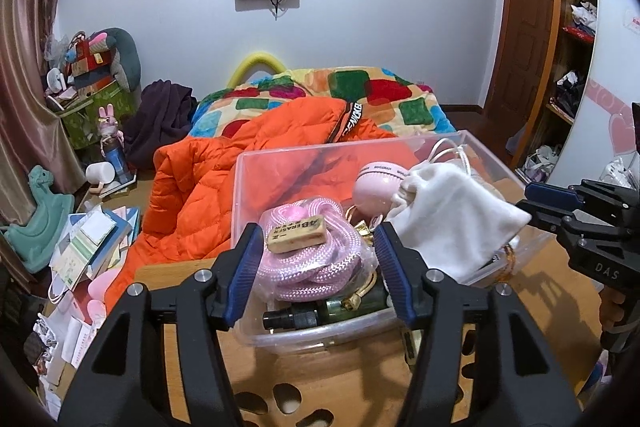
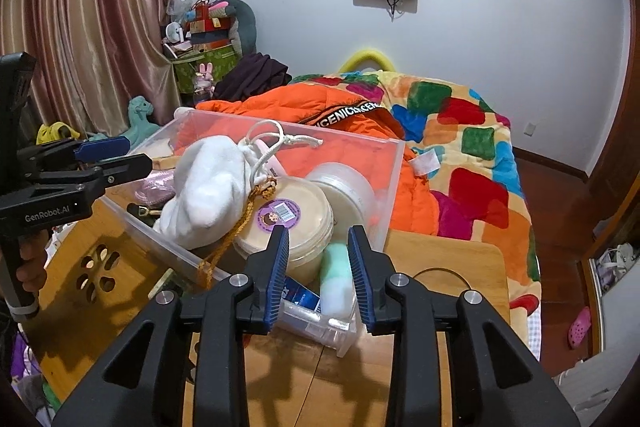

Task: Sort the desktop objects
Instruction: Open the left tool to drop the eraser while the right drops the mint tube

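Bedroom desk of wood (image 1: pixel 320 375) with clear bin (image 1: pixel 240 187) nearly filled — rope (image 1: pixel 312 259), eraser (image 1: pixel 296 235), white pouch (image 1: pixel 452 223), tubs (image 2: pixel 296 223) inside; left gripper (image 1: pixel 316 267) and right gripper (image 2: pixel 318 267) both spread, empty, hovering above; sorting seemingly almost done.

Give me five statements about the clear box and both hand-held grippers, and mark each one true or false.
1. The eraser lies on the pink rope. True.
2. The left hand-held gripper is shut on the eraser. False: its jaws are open and hold nothing.
3. The white drawstring pouch is in the clear box. True.
4. The right hand-held gripper holds the round tub. False: it is open and empty.
5. The clear box sits on the orange jacket. False: it sits on the wooden table.
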Demonstrator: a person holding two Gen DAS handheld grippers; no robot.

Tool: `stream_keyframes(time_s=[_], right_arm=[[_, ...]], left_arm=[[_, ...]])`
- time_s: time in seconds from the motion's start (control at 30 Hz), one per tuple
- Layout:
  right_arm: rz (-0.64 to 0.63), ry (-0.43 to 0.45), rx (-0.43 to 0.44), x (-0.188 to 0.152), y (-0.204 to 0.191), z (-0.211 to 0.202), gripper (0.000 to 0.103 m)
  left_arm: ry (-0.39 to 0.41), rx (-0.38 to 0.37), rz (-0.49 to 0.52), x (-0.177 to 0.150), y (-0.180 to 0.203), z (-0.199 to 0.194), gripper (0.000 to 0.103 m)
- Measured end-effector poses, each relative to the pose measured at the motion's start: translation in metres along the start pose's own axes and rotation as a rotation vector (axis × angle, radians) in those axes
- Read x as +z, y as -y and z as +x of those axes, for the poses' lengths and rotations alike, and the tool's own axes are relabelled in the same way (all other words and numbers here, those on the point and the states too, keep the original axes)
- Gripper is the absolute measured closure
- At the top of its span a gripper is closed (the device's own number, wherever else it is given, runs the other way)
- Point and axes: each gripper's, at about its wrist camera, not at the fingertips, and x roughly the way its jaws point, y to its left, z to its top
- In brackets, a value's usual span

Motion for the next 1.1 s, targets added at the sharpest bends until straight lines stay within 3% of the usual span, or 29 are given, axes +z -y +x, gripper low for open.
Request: stream_keyframes(time_s=[0.3,0.67,1.1], right_arm=[[0.009,0.019,0.023,-0.003,-0.006,-0.018,0.074],[0.019,-0.029,0.072,-0.032,-0.025,-0.023,0.074],[-0.008,-0.156,0.082,-0.056,-0.043,0.017,0.074]], left_arm=[[0.029,-0.014,0.009,-0.004,0.006,-0.023,0.046],[0.033,-0.026,0.09,-0.023,0.027,-0.041,0.045],[-0.023,-0.067,0.094,-0.057,0.032,-0.038,0.044]])
